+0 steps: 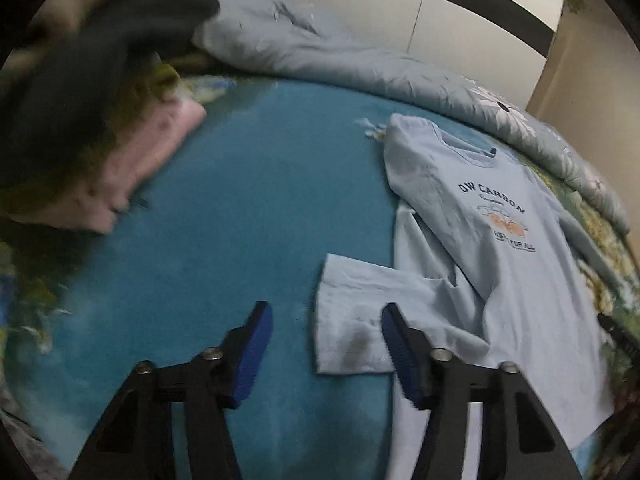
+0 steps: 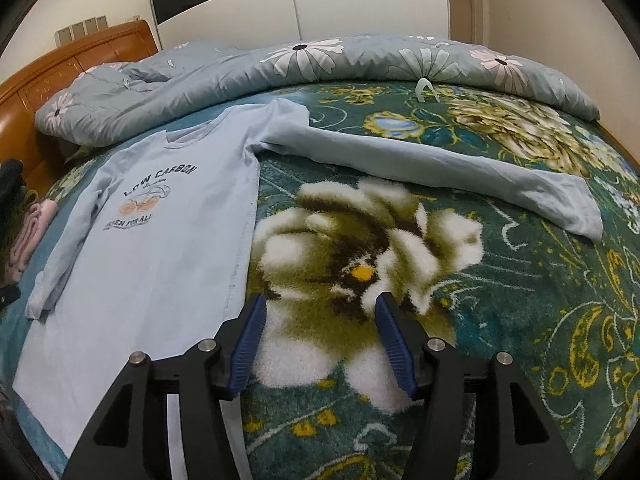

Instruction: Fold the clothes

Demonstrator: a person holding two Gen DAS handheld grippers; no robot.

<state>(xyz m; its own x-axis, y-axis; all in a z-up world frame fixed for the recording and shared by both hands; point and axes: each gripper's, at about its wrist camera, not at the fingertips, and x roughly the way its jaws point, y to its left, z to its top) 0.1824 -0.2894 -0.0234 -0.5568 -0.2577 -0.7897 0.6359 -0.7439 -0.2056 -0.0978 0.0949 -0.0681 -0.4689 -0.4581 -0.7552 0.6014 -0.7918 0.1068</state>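
Note:
A light blue long-sleeved shirt (image 1: 500, 240) with a "LOW CARBON" print lies face up on the bed. In the left wrist view one sleeve is folded down along the body, and its cuff (image 1: 348, 320) lies on the teal blanket. My left gripper (image 1: 326, 340) hovers open over that cuff, one finger on either side of it, the pads not pressing on it. In the right wrist view the shirt (image 2: 152, 240) lies at the left, with its other sleeve (image 2: 420, 168) stretched out to the right. My right gripper (image 2: 320, 332) stands open and empty just right of the shirt's side edge.
A stack of folded clothes, pink (image 1: 152, 152) with dark pieces on top, sits at the left. A flowered grey-blue quilt (image 2: 320, 64) is bunched along the far side, before a wooden headboard (image 2: 80, 52). The patterned blanket (image 2: 520, 320) covers the bed.

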